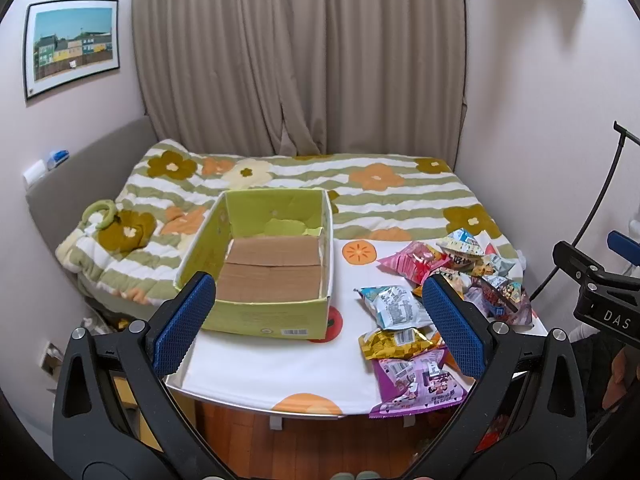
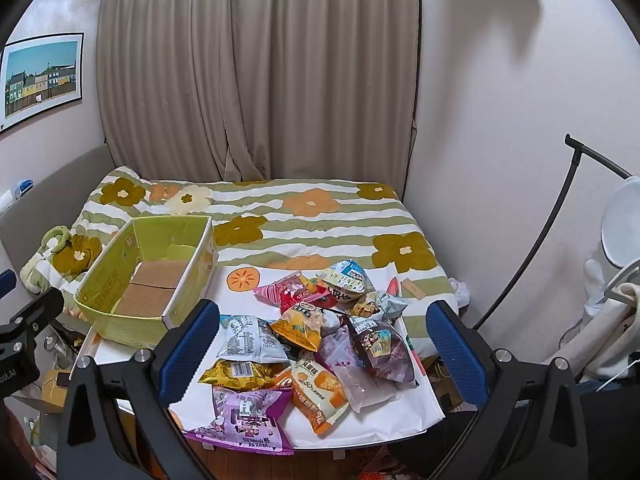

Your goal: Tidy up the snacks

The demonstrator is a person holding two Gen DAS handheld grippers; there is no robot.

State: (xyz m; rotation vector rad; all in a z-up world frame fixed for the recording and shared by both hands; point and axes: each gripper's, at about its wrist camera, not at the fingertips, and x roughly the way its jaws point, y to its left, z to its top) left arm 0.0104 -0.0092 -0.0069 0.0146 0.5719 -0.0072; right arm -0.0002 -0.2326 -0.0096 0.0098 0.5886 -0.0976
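Looking along the left gripper [image 1: 318,330] in the left wrist view, we find its blue pads spread as wide as they go with nothing between them, poised above the near edge of the bench [image 1: 280,368]. The green cardboard box [image 1: 264,312] sits on the bench's left half, empty down to its brown floor, while the snack packets [image 1: 440,300] lie heaped on the right half, well apart from the box. We judge the chief risk here to be the purple packet [image 1: 416,388], which overhangs the front edge and could slide to the floor if nudged; the box, light and empty, could also skid toward the bed [image 1: 400,196] if a packet is dropped against its wall. In the right wrist view, the right gripper [image 2: 324,344] is likewise fully parted and holds nothing, hanging over the heap. The packets here appear crinkled, glossy and overlapping: a white one [image 2: 248,340], a gold one [image 2: 236,376], an orange one [image 2: 320,396] and a dark one [image 2: 380,348] among them. We expect that closing on one packet may drag or pinch its neighbour, and that slick film may slip from the pads. The far packets lie near the bench's back edge, beside the bed, and a careless sweep could push them off.
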